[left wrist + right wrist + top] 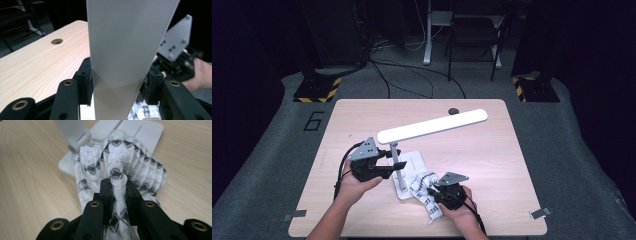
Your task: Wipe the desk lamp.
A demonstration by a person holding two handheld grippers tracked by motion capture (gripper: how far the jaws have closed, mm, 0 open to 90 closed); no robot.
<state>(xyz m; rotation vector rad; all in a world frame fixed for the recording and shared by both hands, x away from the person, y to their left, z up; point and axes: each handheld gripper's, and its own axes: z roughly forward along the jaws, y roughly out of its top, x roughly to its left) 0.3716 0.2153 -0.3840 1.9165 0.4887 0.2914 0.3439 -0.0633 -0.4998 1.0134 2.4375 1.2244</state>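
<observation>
**High view: desk lamp steadied while a cloth is pressed to its base**

High view, largest first. The wooden table [492, 165] carries everything. On it stands a white desk lamp [432, 126], its long lit head slanting from above the table's middle toward the far right corner, its flat base [412, 162] lying nearer the near edge, slightly left of centre. My left gripper [388, 162] comes in from the left side and is clamped on the lamp's upright stem just above the base; in the left gripper view the pale stem [122, 50] fills the gap and both black pads press against its sides. My right gripper [432, 190] sits close to the near edge, just right of the base, and is pinched tight on a white cloth with a dark zigzag pattern [424, 192]. In the right gripper view a bunched fold of that cloth [120, 167] is squeezed between the pads, and the rest billows forward, lying over the near corner of the lamp's base [140, 132]. A small round hole [453, 111] marks the table near its far edge.
</observation>
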